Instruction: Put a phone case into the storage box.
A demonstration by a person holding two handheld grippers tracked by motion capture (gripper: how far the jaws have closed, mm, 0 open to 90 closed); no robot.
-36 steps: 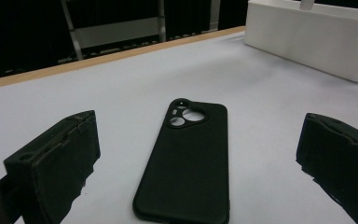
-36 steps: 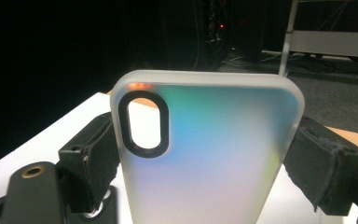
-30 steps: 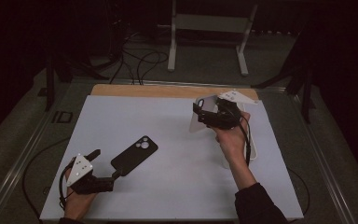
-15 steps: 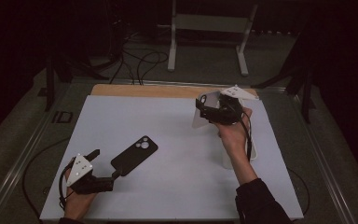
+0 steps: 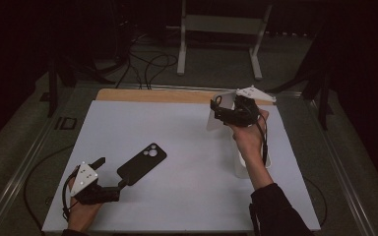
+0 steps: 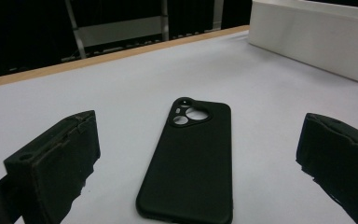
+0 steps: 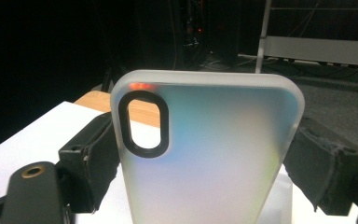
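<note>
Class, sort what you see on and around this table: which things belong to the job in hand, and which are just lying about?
In the job:
frosted phone case, clamped in the right gripper
black phone case, between the open left gripper jaws

Lying about:
white box
metal stand
floor cables

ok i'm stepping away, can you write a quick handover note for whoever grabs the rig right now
Right hand-held gripper: shut on the frosted clear phone case, held upright above the far right of the white mat.
Left hand-held gripper: open, low over the near left of the mat, jaws either side of the black phone case without touching it.
Black phone case: lying flat, camera cutout pointing away from the left gripper.
White box: on the mat's right side, under the right forearm.
Done: clear case picked up.
Left: black case not yet gripped; where the clear case goes can't be told.
</note>
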